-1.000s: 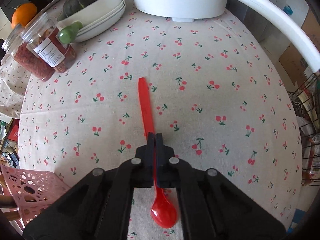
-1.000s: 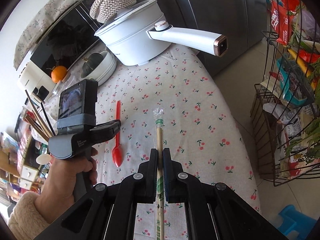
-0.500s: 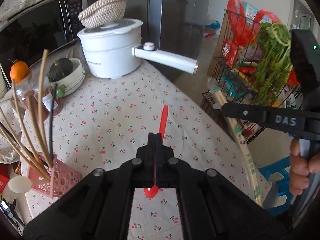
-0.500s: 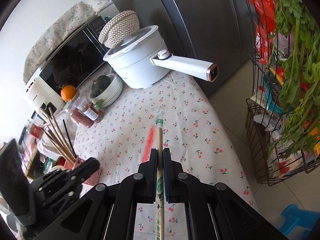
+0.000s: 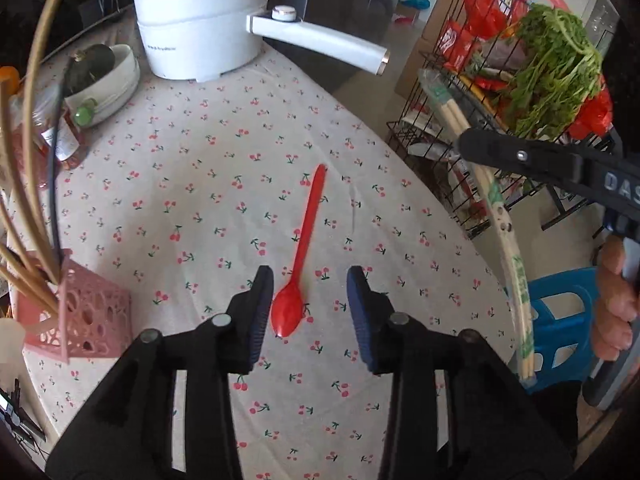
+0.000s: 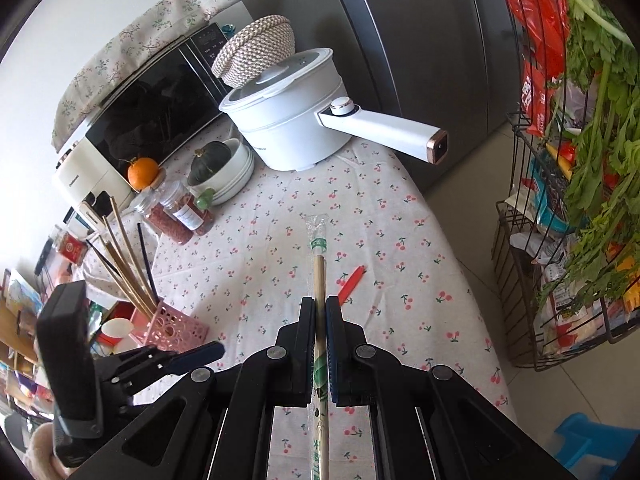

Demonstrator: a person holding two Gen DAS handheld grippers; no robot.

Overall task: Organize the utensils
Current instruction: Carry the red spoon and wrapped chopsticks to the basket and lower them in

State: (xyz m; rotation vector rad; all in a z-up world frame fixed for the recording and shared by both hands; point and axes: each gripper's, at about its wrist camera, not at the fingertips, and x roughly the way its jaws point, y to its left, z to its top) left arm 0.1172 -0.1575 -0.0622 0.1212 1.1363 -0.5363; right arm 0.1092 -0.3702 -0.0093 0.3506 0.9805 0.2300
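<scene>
A red spoon [image 5: 300, 264] lies on a white cloth [image 5: 208, 184] with little red cherries, the basket [image 5: 92, 316] is pink with holes, the pot [image 5: 200, 28] is white, the orange [image 6: 143, 173] is orange, and the stool [image 5: 560, 320] is blue.

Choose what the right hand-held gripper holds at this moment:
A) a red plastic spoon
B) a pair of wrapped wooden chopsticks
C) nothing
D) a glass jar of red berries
B: the right hand-held gripper is shut on the pair of wrapped wooden chopsticks, while the red plastic spoon lies on the cherry-print tablecloth.
</scene>
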